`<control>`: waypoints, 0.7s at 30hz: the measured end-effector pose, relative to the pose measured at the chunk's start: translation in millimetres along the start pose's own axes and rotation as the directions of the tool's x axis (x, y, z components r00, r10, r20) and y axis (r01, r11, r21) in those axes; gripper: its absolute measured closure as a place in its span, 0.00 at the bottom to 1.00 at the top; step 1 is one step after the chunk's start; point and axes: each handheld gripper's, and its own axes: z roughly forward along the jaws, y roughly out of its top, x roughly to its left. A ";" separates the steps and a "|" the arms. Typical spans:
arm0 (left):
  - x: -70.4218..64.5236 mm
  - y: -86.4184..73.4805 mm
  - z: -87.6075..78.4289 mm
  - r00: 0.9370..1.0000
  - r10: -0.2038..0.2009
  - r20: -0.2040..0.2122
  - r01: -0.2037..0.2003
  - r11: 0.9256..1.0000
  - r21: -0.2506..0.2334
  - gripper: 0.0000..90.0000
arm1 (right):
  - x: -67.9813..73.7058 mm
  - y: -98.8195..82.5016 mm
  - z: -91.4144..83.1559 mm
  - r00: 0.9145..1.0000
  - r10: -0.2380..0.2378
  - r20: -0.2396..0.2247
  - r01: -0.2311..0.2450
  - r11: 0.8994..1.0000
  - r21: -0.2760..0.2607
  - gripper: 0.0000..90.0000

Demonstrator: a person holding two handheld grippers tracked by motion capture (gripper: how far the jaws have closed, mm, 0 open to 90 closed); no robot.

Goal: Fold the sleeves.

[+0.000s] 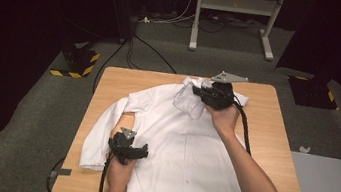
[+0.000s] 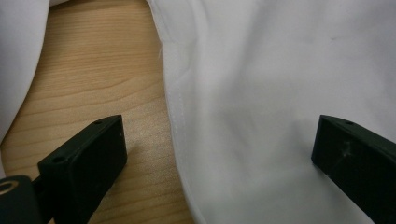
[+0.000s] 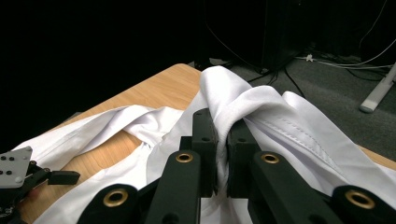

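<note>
You are folding a white shirt [image 1: 185, 153]: your right gripper [image 3: 222, 154] is pinching its collar cloth, your left gripper [image 2: 219, 154] gaping empty; folding barely begun.

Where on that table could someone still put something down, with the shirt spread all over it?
Bare wood shows along the table's right side, beside the shirt, and in a strip along the far left edge. A small gap lies between sleeve and body. The middle is crowded: shirt, left tool, and right tool pinching cloth.
</note>
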 end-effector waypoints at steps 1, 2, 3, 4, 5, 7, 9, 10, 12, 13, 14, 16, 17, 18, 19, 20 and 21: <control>0.1 0.0 0.0 1.000 0.001 0.000 -0.001 1.000 0.000 0.04 | 0.4 -0.3 1.4 1.000 0.000 -0.001 0.000 1.000 0.000 0.94; 0.0 0.0 0.0 1.000 0.000 0.000 0.000 1.000 0.000 0.04 | 0.7 -0.7 2.8 1.000 -0.001 -0.001 0.001 1.000 0.000 0.94; 0.0 0.0 0.0 1.000 0.000 0.000 0.000 1.000 0.000 0.04 | 1.0 -1.0 4.2 1.000 0.000 -0.002 0.000 1.000 0.002 0.94; 0.0 0.0 0.0 1.000 0.001 0.000 -0.001 1.000 0.000 0.04 | 1.3 -1.4 5.6 1.000 0.002 -0.002 -0.002 1.000 0.003 0.94; 0.1 0.0 0.0 1.000 0.001 0.000 -0.001 1.000 0.000 0.04 | 1.3 -1.9 7.0 1.000 -0.001 -0.002 0.001 1.000 0.003 0.94; 0.0 0.0 0.0 1.000 0.001 0.000 -0.001 1.000 0.000 0.04 | 2.0 -2.7 9.3 1.000 0.004 -0.002 -0.004 1.000 0.005 0.94; 0.1 0.0 0.0 1.000 0.001 0.000 -0.001 1.000 0.000 0.04 | 3.0 -3.4 11.6 1.000 0.007 -0.003 -0.007 1.000 0.006 0.94; 0.1 0.0 0.0 1.000 0.001 0.000 -0.001 1.000 0.000 0.04 | 3.8 -3.6 13.3 1.000 0.005 -0.003 -0.005 1.000 0.006 0.94; 0.1 0.1 0.0 1.000 0.001 0.000 -0.001 1.000 0.000 0.04 | 5.0 -3.8 15.3 1.000 0.003 -0.004 -0.003 1.000 0.005 0.94; 0.0 0.1 0.0 1.000 0.001 0.000 -0.001 1.000 0.001 0.04 | 5.7 -4.0 16.4 1.000 0.004 -0.005 -0.004 1.000 0.004 0.94; 0.1 0.1 0.0 1.000 0.001 0.000 -0.001 1.000 0.000 0.04 | 6.3 -4.5 17.6 1.000 0.003 -0.006 -0.003 1.000 0.007 0.94; 0.1 0.1 0.0 1.000 0.001 0.000 -0.001 1.000 0.001 0.04 | 7.3 -5.6 20.4 1.000 0.001 -0.007 -0.001 1.000 0.013 0.94; 0.0 0.1 0.0 1.000 0.001 0.000 -0.001 1.000 0.000 0.04 | 7.6 -6.3 21.9 1.000 0.001 -0.008 -0.001 1.000 0.015 0.94; 0.1 0.1 0.0 1.000 0.001 0.000 -0.001 1.000 0.000 0.04 | 7.6 -6.9 23.4 1.000 0.001 -0.008 -0.001 1.000 0.017 0.94; 0.0 0.0 0.0 1.000 0.001 0.000 -0.001 1.000 0.001 0.04 | 7.8 -7.5 24.9 1.000 0.004 -0.007 -0.004 1.000 0.019 0.94; 0.0 0.1 0.0 1.000 0.001 0.000 -0.001 1.000 0.001 0.04 | 7.9 -8.0 26.1 1.000 0.005 -0.007 -0.005 1.000 0.021 0.94; 0.1 0.1 0.0 1.000 0.001 0.000 -0.001 1.000 0.000 0.04 | 8.1 -8.4 27.3 1.000 0.007 -0.007 -0.007 1.000 0.022 0.94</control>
